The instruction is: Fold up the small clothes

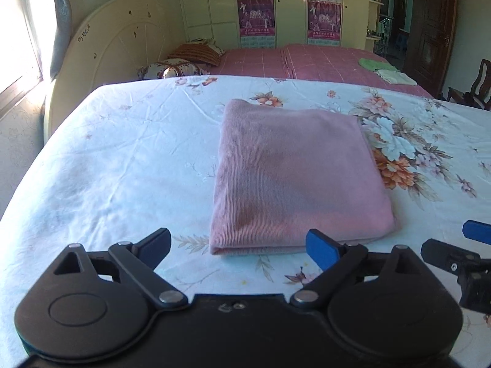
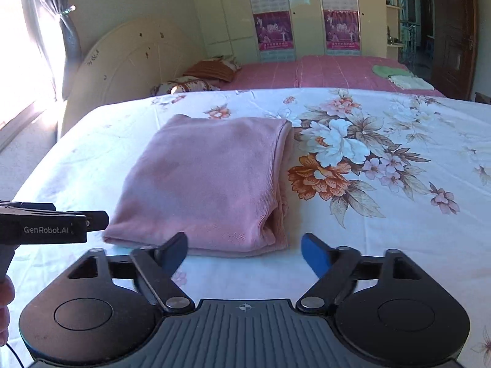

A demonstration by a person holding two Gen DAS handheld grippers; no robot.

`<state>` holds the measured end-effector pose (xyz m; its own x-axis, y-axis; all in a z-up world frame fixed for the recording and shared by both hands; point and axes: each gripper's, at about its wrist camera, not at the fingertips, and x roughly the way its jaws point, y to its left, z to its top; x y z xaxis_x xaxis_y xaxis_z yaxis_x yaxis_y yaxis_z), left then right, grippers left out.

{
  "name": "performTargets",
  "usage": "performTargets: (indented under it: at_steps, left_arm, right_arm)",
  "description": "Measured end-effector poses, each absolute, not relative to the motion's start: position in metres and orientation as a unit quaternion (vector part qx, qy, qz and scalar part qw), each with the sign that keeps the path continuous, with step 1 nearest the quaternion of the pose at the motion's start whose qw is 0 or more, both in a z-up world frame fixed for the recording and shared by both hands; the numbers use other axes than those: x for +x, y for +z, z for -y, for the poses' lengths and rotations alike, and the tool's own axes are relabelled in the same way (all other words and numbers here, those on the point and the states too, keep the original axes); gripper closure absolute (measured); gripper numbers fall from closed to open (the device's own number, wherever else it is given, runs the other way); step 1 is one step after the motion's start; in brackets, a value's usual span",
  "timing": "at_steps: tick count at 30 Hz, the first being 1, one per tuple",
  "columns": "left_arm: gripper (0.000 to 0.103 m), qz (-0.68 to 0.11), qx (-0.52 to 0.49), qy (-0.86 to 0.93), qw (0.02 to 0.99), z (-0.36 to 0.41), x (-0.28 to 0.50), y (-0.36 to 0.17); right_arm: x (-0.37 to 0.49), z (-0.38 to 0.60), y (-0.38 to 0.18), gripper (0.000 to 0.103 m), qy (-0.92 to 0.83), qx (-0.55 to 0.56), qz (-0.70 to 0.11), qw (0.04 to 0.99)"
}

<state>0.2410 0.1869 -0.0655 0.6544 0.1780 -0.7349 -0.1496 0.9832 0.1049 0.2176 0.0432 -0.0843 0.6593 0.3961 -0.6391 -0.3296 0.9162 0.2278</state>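
Note:
A pink knit garment (image 1: pixel 294 178) lies folded into a flat rectangle on the white floral sheet (image 1: pixel 122 159). It also shows in the right wrist view (image 2: pixel 208 184), with its layered open edge on the right side. My left gripper (image 1: pixel 239 245) is open and empty, just short of the garment's near edge. My right gripper (image 2: pixel 245 251) is open and empty, also at the near edge. The right gripper's fingers (image 1: pixel 454 254) show at the right of the left wrist view. The left gripper's body (image 2: pixel 52 224) shows at the left of the right wrist view.
A second bed with a pink cover (image 1: pixel 307 58) stands behind, with pillows (image 1: pixel 196 52) and small folded green and white clothes (image 1: pixel 386 69). A cream headboard (image 1: pixel 116 46) and a curtained window (image 1: pixel 27 30) are at the left. A wooden door (image 1: pixel 429 24) and chair (image 1: pixel 478 86) are at the right.

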Motion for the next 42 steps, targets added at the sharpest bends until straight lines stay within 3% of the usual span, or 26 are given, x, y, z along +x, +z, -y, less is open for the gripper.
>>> performTargets:
  at_steps: [5, 9, 25, 42]
  left_arm:
    - [0.004, -0.385, 0.007, 0.079, 0.92, -0.16, 0.172, -0.031]
    - [0.002, -0.364, 0.012, 0.079, 0.928, -0.138, 0.12, -0.008]
    - [0.0, -0.318, -0.02, 0.096, 0.943, -0.114, 0.003, 0.043]
    - [0.0, -0.294, -0.03, 0.118, 0.948, -0.121, -0.016, 0.054]
  right_arm:
    - [0.15, -0.021, -0.054, 0.02, 0.208, 0.049, -0.337, 0.917]
    - [0.101, -0.003, -0.037, 0.001, 0.202, 0.064, -0.336, 0.918]
    - [-0.039, 0.022, 0.043, 0.0, 0.142, 0.034, -0.216, 0.965]
    - [-0.049, 0.022, 0.047, 0.0, 0.15, 0.029, -0.199, 0.968]
